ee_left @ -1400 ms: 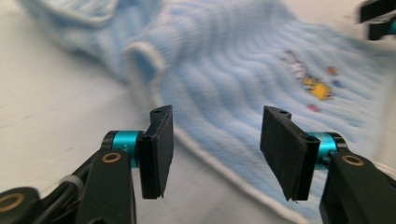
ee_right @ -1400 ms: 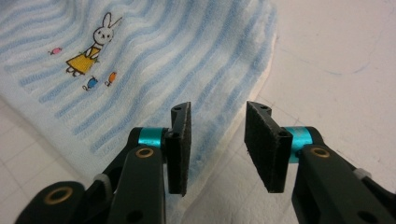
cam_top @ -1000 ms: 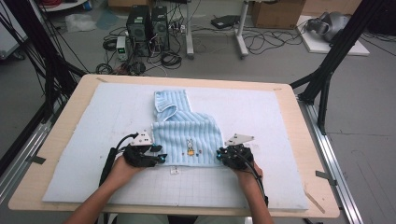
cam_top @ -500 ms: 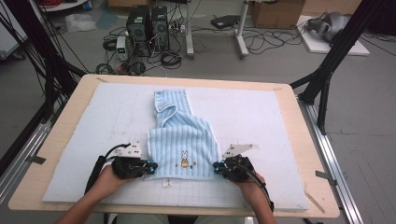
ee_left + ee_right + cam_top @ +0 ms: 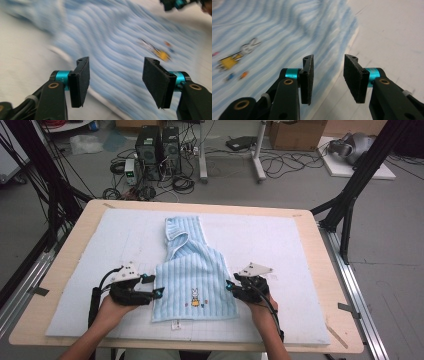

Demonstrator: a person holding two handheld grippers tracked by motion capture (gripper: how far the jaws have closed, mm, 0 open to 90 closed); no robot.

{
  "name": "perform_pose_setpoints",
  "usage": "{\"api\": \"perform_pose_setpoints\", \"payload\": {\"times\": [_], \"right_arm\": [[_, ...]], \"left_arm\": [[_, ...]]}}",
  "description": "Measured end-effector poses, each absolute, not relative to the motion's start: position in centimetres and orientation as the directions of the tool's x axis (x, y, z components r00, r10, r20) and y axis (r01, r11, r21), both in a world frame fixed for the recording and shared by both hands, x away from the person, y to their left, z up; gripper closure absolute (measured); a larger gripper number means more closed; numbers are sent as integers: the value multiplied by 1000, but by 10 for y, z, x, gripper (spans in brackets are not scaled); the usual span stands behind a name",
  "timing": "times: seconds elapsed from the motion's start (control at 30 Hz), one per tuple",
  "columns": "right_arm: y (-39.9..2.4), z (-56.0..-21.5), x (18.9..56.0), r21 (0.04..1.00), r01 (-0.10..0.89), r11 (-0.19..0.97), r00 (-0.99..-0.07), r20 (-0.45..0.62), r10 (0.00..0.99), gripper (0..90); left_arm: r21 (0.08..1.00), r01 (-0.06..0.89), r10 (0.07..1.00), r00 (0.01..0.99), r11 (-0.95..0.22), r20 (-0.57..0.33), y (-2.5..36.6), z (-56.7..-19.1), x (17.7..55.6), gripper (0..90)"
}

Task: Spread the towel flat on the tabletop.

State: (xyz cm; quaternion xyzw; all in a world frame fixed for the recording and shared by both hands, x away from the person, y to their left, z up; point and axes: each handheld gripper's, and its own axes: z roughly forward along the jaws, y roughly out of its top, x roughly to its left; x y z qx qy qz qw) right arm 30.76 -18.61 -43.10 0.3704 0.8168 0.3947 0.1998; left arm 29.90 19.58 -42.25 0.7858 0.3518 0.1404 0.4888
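We see the light blue striped garment [image 5: 192, 280] lying flat on the white mat [image 5: 75, 270], near the front middle of the table [image 5: 320, 250], folded into a narrow panel with its hood end pointing away from the person and the little rabbit print [image 5: 194, 296] facing up near the lower hem. The left gripper [image 5: 159, 292] sits at the garment's left edge and the right gripper [image 5: 228, 285] at its right edge, one per side, which we read as the spot for having laid the lower part down evenly. Both claws are released: jaws have just been opening, and in the left gripper view [image 5: 115, 75] and right gripper view [image 5: 328, 75] the pads stand apart with nothing pinched, only cloth or mat lying below the gap. The fold looks set and smooth, so letting go here makes sense. Edges: the lower hem lies close to the front edge of the mat, with a small tag [image 5: 176, 324] poking out below it. Open room is wide on the mat to both sides and beyond the hood, so we judge either hand can pull back or reach sideways freely.
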Motion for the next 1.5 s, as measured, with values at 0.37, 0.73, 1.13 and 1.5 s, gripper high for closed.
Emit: {"api": "perform_pose_setpoints", "payload": {"times": [0.37,0.73,1.13,1.5], "right_arm": [[-169,-445,322,730,490,476,-717,27,697,857],[-188,-439,278,697,432,572,-818,36,574,856],[-195,-426,277,759,448,472,-784,81,615,652],[-166,-439,327,752,504,425,-658,15,753,588]], "left_arm": [[866,448,747,650,-222,-144,187,-430,335,406],[853,470,747,646,-227,-157,181,-435,344,408],[825,470,716,688,-313,-120,152,-441,360,521],[785,473,670,735,-401,-101,157,-440,346,830]]}}
